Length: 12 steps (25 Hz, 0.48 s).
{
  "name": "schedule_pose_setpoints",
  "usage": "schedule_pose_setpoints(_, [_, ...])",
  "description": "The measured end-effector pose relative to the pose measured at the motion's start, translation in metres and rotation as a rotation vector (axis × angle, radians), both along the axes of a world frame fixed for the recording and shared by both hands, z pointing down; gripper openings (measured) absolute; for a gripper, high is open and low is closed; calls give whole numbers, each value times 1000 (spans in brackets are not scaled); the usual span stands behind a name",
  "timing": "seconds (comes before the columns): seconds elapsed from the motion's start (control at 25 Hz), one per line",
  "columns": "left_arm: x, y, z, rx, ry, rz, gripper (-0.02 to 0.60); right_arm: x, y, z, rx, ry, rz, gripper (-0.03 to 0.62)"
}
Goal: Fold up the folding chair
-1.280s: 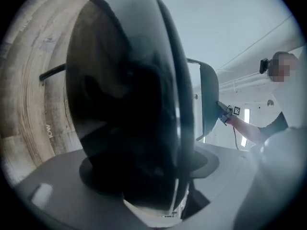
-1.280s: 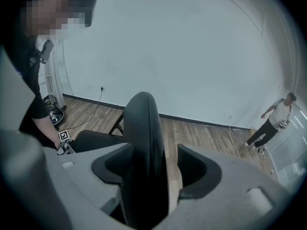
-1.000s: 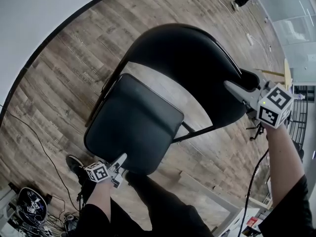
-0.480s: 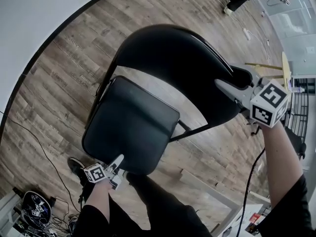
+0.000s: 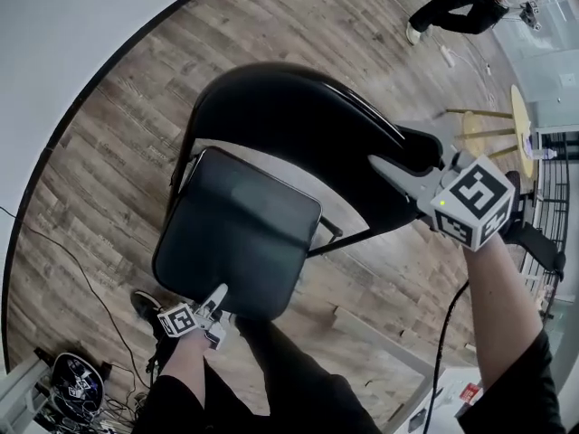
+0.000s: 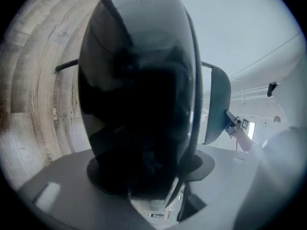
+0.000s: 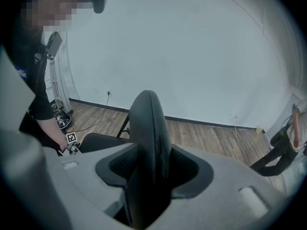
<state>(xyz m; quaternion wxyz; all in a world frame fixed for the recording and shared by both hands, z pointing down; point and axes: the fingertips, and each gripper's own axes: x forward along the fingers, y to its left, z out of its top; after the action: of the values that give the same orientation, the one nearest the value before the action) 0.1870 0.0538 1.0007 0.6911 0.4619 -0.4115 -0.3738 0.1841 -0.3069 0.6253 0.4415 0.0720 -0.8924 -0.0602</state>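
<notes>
1. On the wood floor (image 5: 118, 152), near the pale wall (image 5: 54, 25), the folding chair (image 5: 298, 125) stands unfolded. Its seat (image 5: 237, 233) is spread out in front of the backrest (image 5: 326, 152).
2. At the seat's front edge is the left gripper (image 5: 217, 313). Its jaws have just been closing, and the padded edge of the seat sits between them. The left gripper view shows both pads pressing on that edge, so the seat is grasped.
3. At the backrest's top rim, on its right end in the head view, is the right gripper (image 5: 398, 165). The right gripper view shows the thin black rim wedged between both pads and touching each. This grip is clenched on the backrest.
4. Between the seat and the backrest, on the chair's right side, a thin metal frame bar (image 5: 348, 238) is exposed.
5. Just beside the seat's front left corner, a shoe (image 5: 140, 301) rests on the floor.
6. Left of the seat, a cable (image 5: 63, 251) runs across the boards.
7. Well apart from the chair, beyond the backrest, a second person's legs (image 5: 457, 3) are visible, and a wooden stool (image 5: 488, 116) stands to the backrest's right.
</notes>
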Motion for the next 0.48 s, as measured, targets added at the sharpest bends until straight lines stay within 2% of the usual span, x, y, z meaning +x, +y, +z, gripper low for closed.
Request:
schedule_pose_setpoints(0.16, [-4, 5, 0, -19, -112, 56, 278, -3, 10, -9, 26, 0, -11, 210])
schedule_pose_setpoints(0.28, [-1, -1, -16, -16, -53, 16, 273, -3, 18, -16, 43, -3, -21, 209])
schedule_pose_setpoints(0.4, [1, -1, -22, -21, -82, 25, 267, -2, 27, -23, 59, 2, -34, 207])
schedule_pose_setpoints(0.48, [4, -5, -32, -20, -48, 3, 262, -2, 35, -28, 68, 15, -48, 206])
